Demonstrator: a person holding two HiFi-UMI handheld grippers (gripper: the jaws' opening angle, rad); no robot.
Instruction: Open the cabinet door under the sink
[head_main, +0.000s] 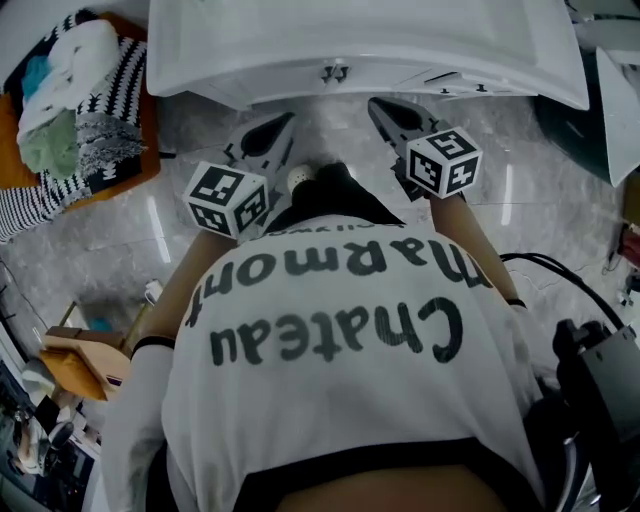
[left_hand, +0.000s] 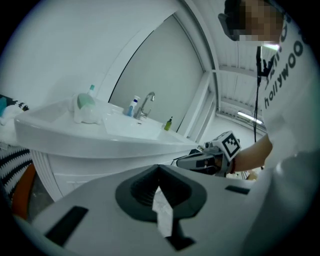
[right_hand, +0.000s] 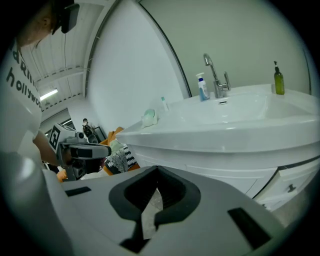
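Observation:
The white sink (head_main: 250, 55) fills the top of the head view. On the edge of the white cabinet below it sit two small metal door handles (head_main: 335, 71). My left gripper (head_main: 283, 122) and right gripper (head_main: 378, 105) both point at the cabinet front from a short way off and touch nothing. Each is shut with nothing between its jaws. The left gripper view has its gripper (left_hand: 159, 169) facing the curved cabinet front (left_hand: 60, 172) under the basin (left_hand: 100, 137). In the right gripper view, that gripper (right_hand: 156, 171) faces the cabinet front (right_hand: 235, 175).
An orange basket of striped and white laundry (head_main: 70, 110) stands on the marble floor left of the cabinet. Cables (head_main: 560, 275) lie at the right, and a wooden piece (head_main: 80, 355) at the lower left. A faucet (right_hand: 215, 75) and bottles (right_hand: 202, 89) stand on the sink.

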